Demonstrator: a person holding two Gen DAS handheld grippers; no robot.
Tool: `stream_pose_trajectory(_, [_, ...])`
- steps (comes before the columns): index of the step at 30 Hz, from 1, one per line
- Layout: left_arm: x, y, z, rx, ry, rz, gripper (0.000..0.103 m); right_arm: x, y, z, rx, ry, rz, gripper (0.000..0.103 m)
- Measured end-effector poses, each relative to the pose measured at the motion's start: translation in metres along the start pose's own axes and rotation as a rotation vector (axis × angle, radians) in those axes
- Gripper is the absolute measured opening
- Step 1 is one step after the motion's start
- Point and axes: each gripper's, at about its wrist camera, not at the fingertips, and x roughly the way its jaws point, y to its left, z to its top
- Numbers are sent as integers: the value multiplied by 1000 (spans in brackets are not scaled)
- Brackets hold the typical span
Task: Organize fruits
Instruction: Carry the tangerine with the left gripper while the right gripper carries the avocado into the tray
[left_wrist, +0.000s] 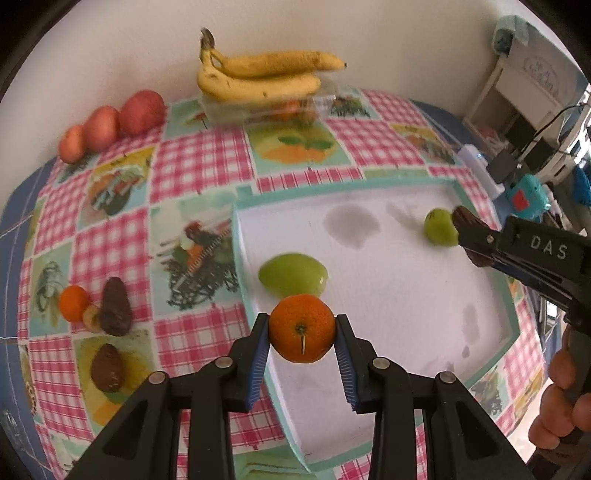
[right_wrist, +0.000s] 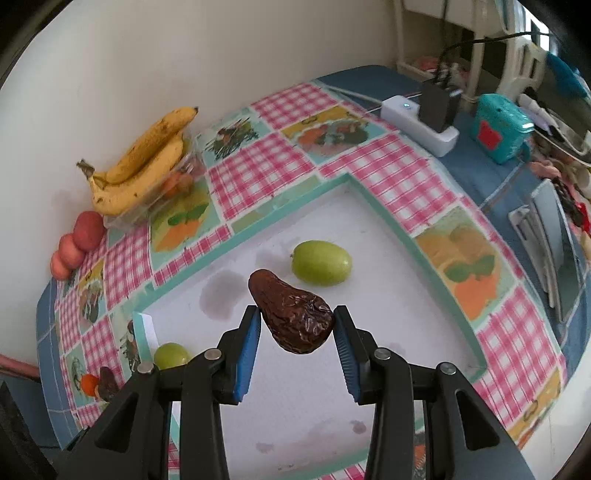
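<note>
While the left gripper (left_wrist: 302, 334) is clenched on a small round orange mandarin (left_wrist: 302, 328), its blue ribbed pads pressing both sides, the fruit hangs above the near left corner of a white tray with a mint-green rim (left_wrist: 242, 258). Just behind the mandarin a smooth pale green oval fruit (left_wrist: 293, 275) lies on the tray floor. Over the same tray the right gripper (right_wrist: 297, 325) grasps a dark brown wrinkled pear-shaped fruit (right_wrist: 291, 317) between its pads; a second green oval fruit (right_wrist: 321, 263) lies on the tray beyond it. From the left wrist view that second fruit (left_wrist: 440, 227) sits near the tray's far right corner, with the right gripper's tips just beside it. Left of the tray, on the pink checked tablecloth with fruit pictures (left_wrist: 195, 162), rest another small mandarin (left_wrist: 74, 302) and two dark brown wrinkled fruits (left_wrist: 116, 308). Against the wall, yellow spotted bananas (left_wrist: 258, 75) lie on a clear plastic box (left_wrist: 258, 109), and three reddish round fruits (left_wrist: 107, 125) line up to their left.
</note>
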Motion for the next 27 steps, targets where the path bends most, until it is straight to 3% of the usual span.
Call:
stream_pose_trajectory(6, [21, 0, -4, -4, 42, 11, 37, 27, 10, -2, -38, 30, 48, 42])
stream_pose_trajectory(17, [40, -2, 1, -1, 62, 7, 37, 54, 8, 2, -81, 31, 57, 42])
stream_pose_trajectory(27, [52, -6, 6, 2, 75, 7, 37, 67, 16, -1, -139, 29, 13, 42])
